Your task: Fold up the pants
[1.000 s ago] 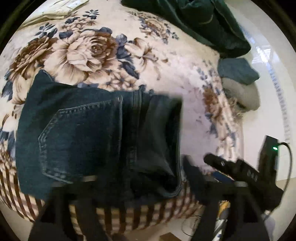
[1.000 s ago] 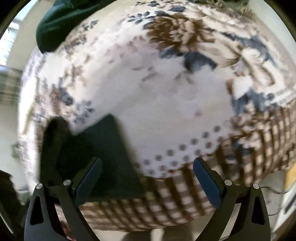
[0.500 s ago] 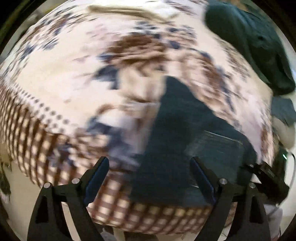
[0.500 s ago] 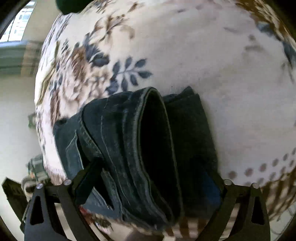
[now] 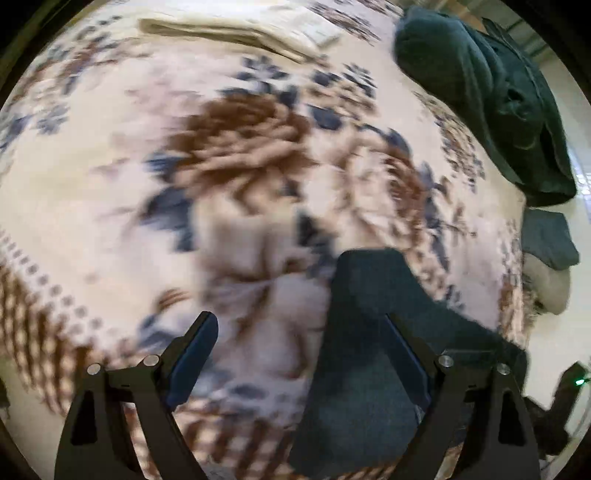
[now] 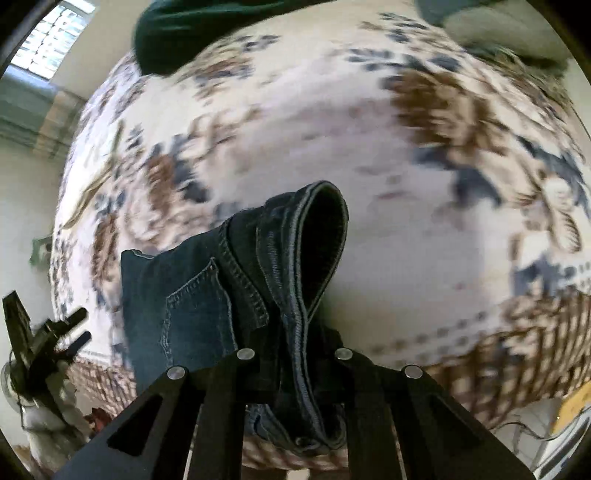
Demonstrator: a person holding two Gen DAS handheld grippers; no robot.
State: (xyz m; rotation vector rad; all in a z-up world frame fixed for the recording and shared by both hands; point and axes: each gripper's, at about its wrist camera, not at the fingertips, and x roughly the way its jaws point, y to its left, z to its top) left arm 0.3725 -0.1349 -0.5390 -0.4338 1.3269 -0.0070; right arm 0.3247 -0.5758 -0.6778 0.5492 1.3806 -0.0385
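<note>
The folded dark blue jeans lie on the floral blanket near its checked front edge. My right gripper is shut on the jeans' folded edge, and a loop of denim stands up in front of it. In the left wrist view the jeans sit at the lower right, blurred. My left gripper is open and empty. Its right finger is over the jeans' left edge and its left finger is over bare blanket.
A dark green garment lies at the bed's far right corner, with a grey cloth and a beige one at the right edge. A folded cream cloth lies at the far side. My left gripper shows in the right wrist view.
My right gripper has closed on the jeans' folded edge; it was open half a second ago. My left gripper has let go of the jeans, opened and swung left over the blanket.
</note>
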